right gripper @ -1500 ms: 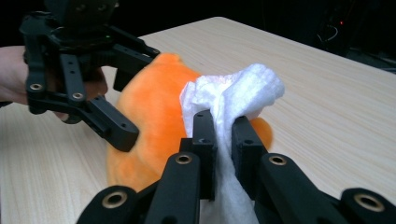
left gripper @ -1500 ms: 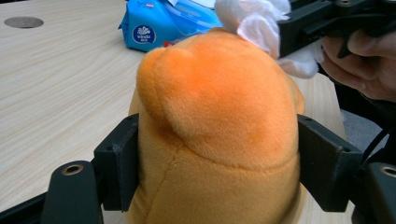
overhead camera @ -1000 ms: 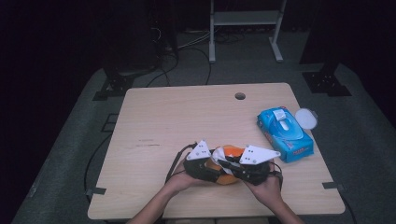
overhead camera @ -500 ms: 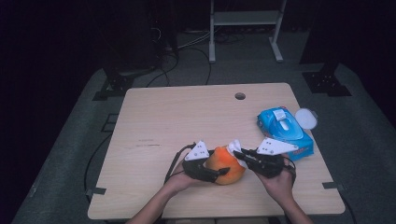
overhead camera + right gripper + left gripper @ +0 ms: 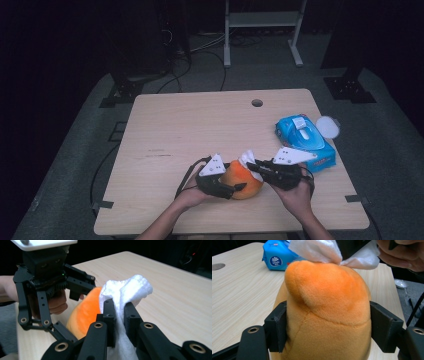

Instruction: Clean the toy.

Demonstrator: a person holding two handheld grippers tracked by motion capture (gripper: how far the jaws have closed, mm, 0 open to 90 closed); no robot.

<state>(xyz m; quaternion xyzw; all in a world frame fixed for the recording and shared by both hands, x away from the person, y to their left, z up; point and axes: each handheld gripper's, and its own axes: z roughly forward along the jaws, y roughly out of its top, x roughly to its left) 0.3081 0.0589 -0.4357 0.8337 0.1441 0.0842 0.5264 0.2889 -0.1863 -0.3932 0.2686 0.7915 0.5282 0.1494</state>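
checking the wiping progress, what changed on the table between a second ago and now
The right gripper, shut on the white wipe, slid toward the blue wipe pack side of the orange plush toy, so the wipe now sits on the toy's top right edge and more orange shows. The left gripper stayed clamped on the toy in the same spot; the pack and the table did not move.

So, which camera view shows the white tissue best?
The right gripper view: the white tissue sits pinched between its jaws, close and sharp. The left gripper view shows it on the orange plush toy; the high view shows a small patch.
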